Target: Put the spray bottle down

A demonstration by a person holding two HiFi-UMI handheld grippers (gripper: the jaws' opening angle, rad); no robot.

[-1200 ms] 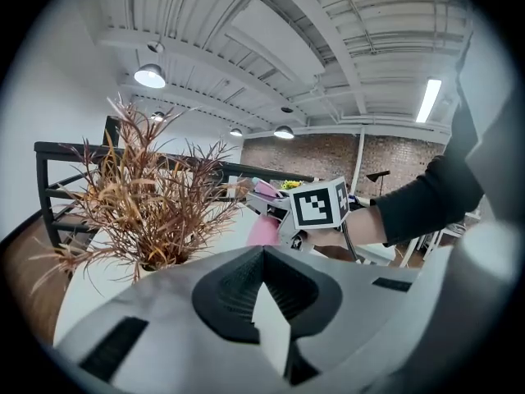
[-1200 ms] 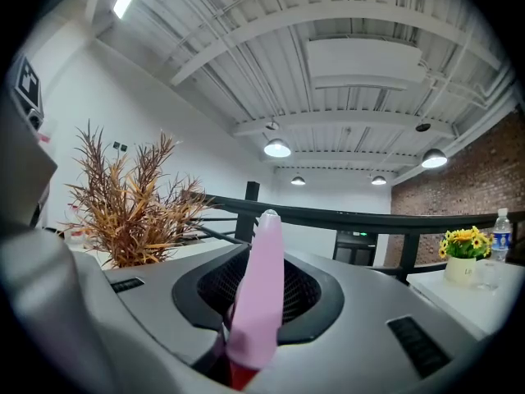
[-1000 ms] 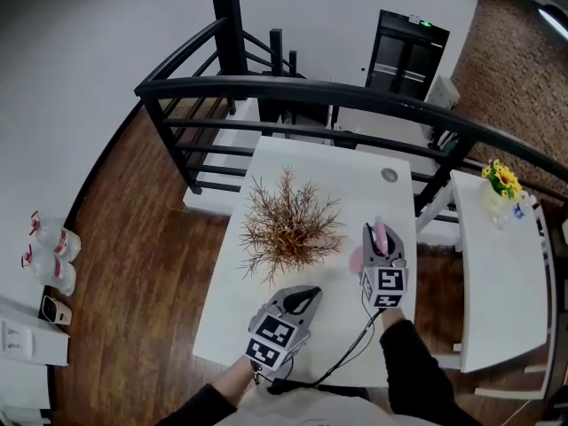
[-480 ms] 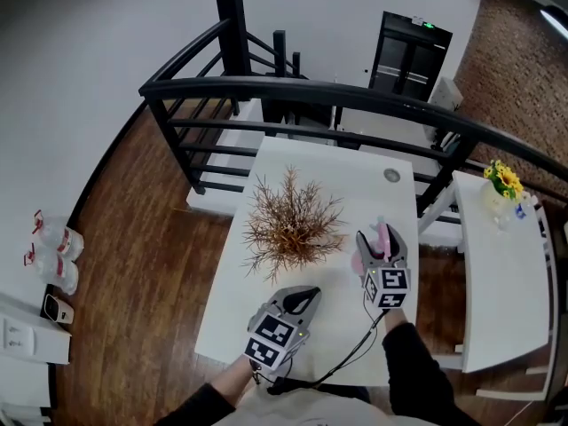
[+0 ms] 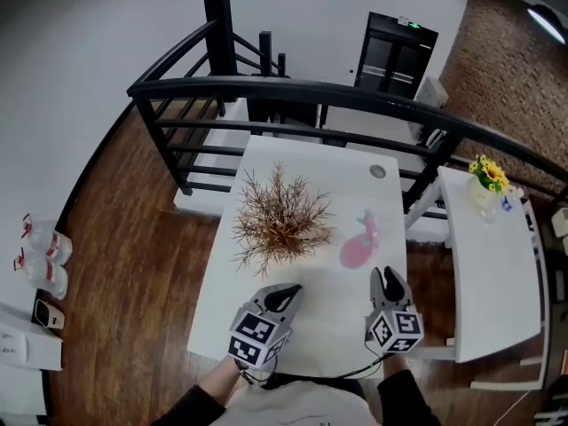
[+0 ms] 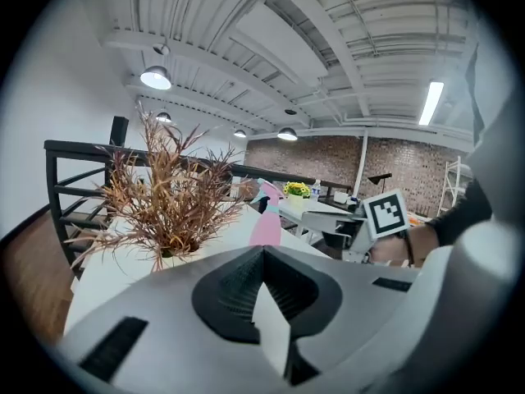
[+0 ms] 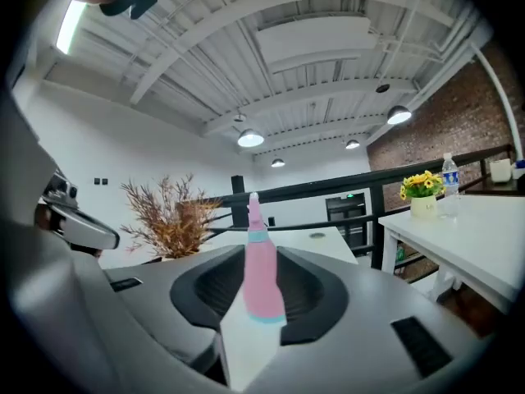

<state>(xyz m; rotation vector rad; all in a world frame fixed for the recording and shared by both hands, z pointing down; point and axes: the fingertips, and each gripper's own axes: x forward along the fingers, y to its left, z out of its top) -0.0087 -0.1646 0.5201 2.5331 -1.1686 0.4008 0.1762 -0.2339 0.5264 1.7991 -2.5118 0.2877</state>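
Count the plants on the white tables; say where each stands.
2. A dried brown spiky plant stands on the near white table, left of the pink spray bottle. Yellow flowers in a white pot stand at the far end of the right-hand white table. None looks hidden.

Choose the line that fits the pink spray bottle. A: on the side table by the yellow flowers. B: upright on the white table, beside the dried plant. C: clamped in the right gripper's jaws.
B: the pink spray bottle stands on the white table right of the dried plant; the right gripper is apart from it, its jaws having just been closing with nothing between them.
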